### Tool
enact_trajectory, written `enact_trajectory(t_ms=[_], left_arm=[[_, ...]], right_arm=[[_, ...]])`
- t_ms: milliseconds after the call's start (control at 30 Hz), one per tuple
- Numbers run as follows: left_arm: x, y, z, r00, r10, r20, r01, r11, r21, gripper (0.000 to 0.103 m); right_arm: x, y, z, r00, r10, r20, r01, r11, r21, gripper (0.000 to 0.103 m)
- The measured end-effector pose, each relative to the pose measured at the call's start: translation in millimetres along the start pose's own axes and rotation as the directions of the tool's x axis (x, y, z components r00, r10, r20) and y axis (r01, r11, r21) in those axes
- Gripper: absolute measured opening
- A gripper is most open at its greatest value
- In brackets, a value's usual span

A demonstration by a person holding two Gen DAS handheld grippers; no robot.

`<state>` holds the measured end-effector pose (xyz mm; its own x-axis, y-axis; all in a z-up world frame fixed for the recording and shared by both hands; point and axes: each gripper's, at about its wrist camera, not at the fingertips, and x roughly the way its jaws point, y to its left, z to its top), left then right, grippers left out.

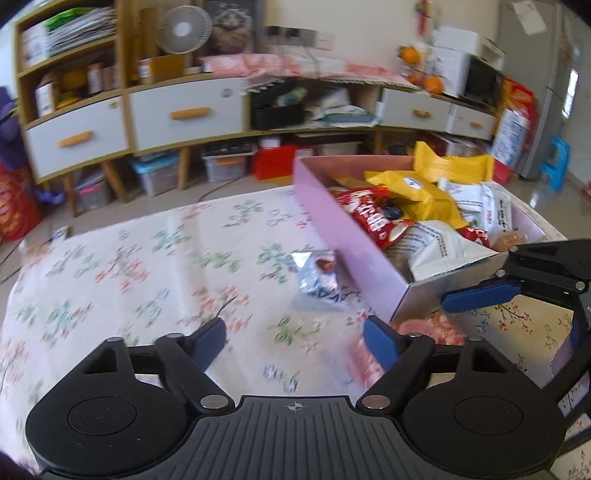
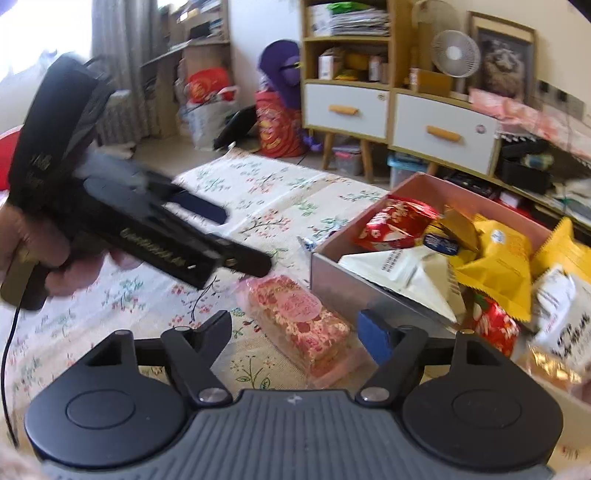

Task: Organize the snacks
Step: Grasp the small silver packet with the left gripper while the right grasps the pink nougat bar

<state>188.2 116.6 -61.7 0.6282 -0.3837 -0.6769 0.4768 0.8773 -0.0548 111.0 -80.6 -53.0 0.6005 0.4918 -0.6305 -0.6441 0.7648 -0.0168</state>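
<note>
A pink-and-red snack packet lies on the flowered tablecloth just in front of the pink box's near corner. My right gripper stands open around it, a pad on either side and neither pressing. In the left wrist view the same packet shows past my open left gripper, which has only cloth between its fingers. A silver-blue packet lies against the pink box, which holds several red, yellow and white snack bags. A hand holds the left gripper above the cloth to the left.
Behind the table stand a wooden shelf unit with white drawers, a small fan and storage bins on the floor. A fridge stands at the far right. The right gripper's blue finger reaches in beside the box.
</note>
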Motion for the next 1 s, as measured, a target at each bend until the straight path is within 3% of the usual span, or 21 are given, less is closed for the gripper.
enact_trajectory(t_ms=[133, 200, 367, 500, 700, 1000], left_arm=[[15, -2, 13, 0.998, -0.044, -0.039, 0.046, 0.998, 0.041, 0.061], [22, -4, 16, 0.997, -0.052, -0.058, 0.056, 0.997, 0.061, 0.052], [37, -11, 21, 0.995, -0.052, -0.080, 0.059, 0.995, 0.085, 0.044], [42, -14, 24, 0.997, -0.038, -0.073, 0.045, 0.994, 0.095, 0.039], [43, -20, 26, 0.997, -0.016, -0.078, 0.027, 0.991, 0.131, 0.031], [40, -21, 25, 0.997, 0.008, -0.073, 0.002, 0.991, 0.135, 0.026]], right_arm=[[3, 5, 4, 0.998, 0.006, -0.055, -0.012, 0.994, -0.106, 0.070], [5, 7, 5, 0.996, 0.011, -0.085, -0.022, 0.991, -0.131, 0.061], [9, 7, 5, 0.990, 0.029, -0.138, -0.050, 0.988, -0.148, 0.043], [3, 13, 3, 0.981, 0.096, -0.166, -0.125, 0.977, -0.171, 0.043], [4, 15, 9, 0.986, 0.080, -0.145, -0.103, 0.982, -0.159, 0.049], [16, 15, 12, 0.985, 0.100, -0.142, -0.117, 0.986, -0.118, 0.046]])
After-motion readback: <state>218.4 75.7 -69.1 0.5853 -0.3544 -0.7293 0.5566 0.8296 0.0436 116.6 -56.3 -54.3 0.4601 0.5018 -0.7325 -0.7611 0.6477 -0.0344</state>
